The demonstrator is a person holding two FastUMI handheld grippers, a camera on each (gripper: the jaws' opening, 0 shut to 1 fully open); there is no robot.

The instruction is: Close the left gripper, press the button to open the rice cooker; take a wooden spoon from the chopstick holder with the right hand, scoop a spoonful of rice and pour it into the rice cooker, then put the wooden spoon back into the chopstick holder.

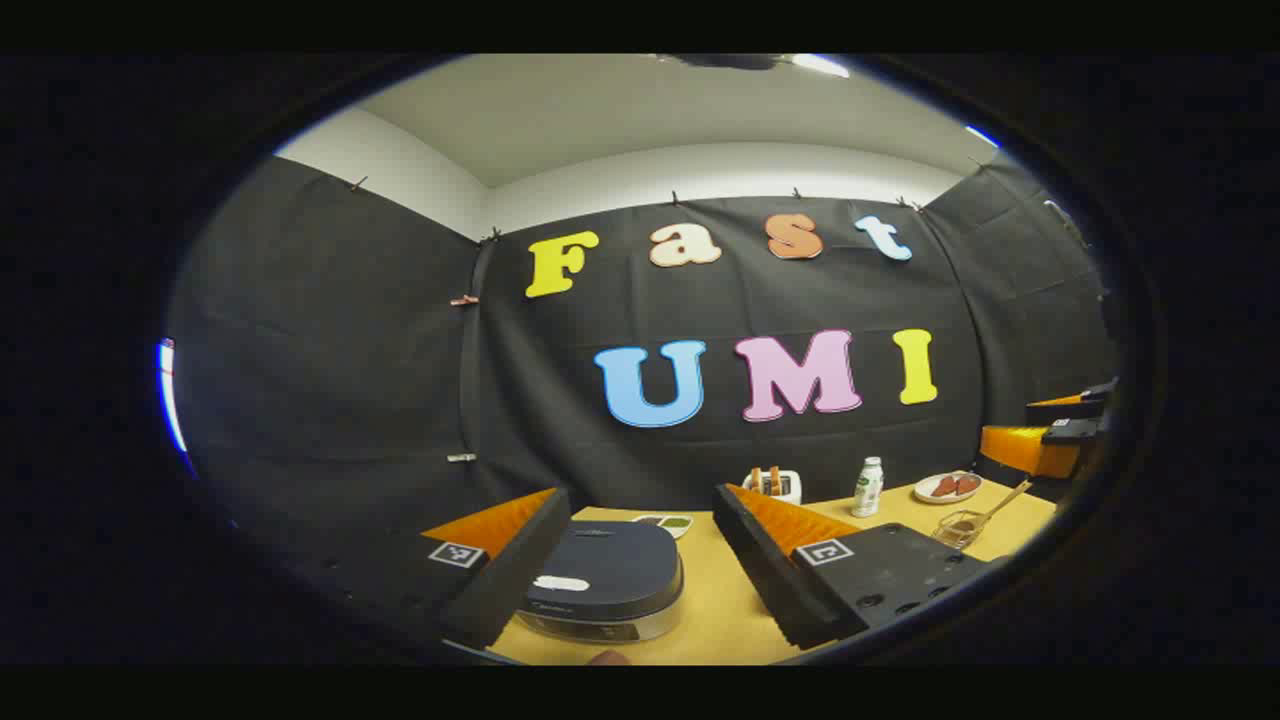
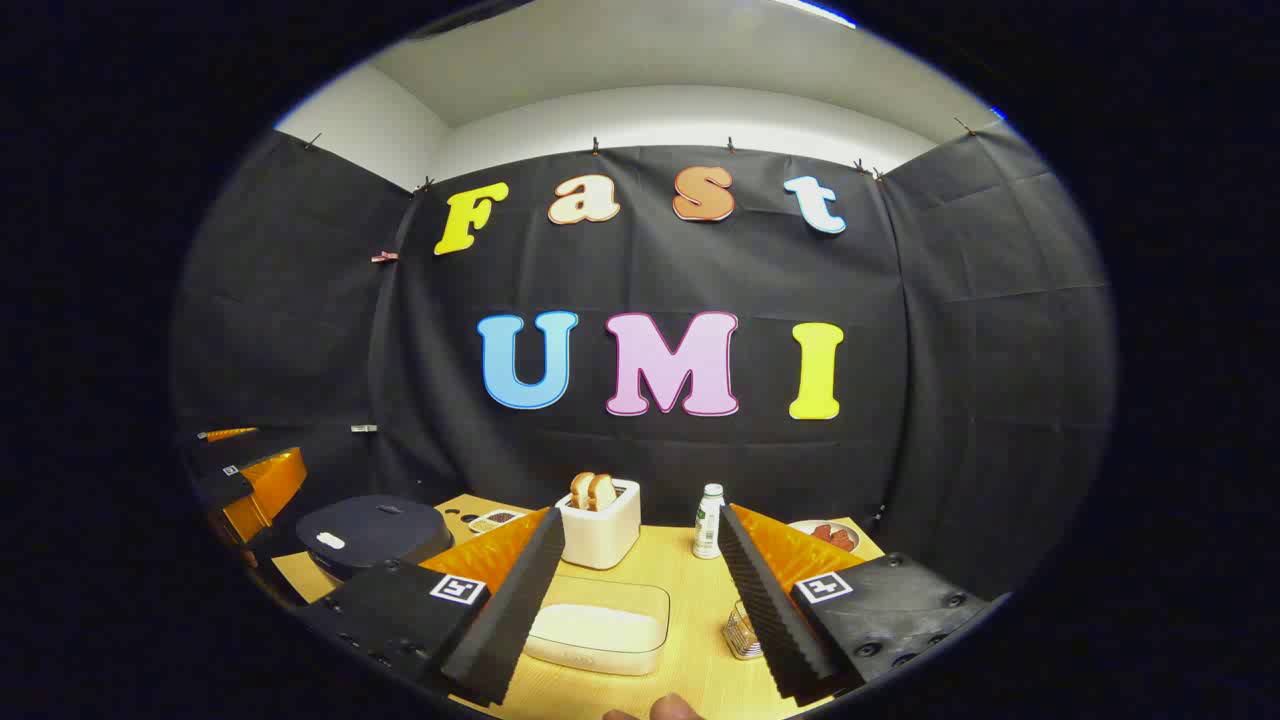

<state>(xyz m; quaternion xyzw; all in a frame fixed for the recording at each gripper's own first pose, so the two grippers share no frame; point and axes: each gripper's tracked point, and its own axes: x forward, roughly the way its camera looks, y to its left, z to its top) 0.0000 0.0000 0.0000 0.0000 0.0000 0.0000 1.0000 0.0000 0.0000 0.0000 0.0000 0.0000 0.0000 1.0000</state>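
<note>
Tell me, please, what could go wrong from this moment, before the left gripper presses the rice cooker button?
1. The left gripper is open over the closed rice cooker; unless it shuts first, its fingers may straddle the button instead of pressing it.
2. The chopstick holder sits beside the right gripper's finger, so a sideways move could knock it.
3. The rice container lies under the right gripper; lowering carelessly might hit it.

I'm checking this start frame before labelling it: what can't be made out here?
- Rice cooker: its near edge runs under the left gripper finger in the left gripper view; the button is too small to pick out.
- Chopstick holder: half hidden by the right gripper finger in the right gripper view.
- Wooden spoon: its bowl is too small in the left gripper view.
</note>
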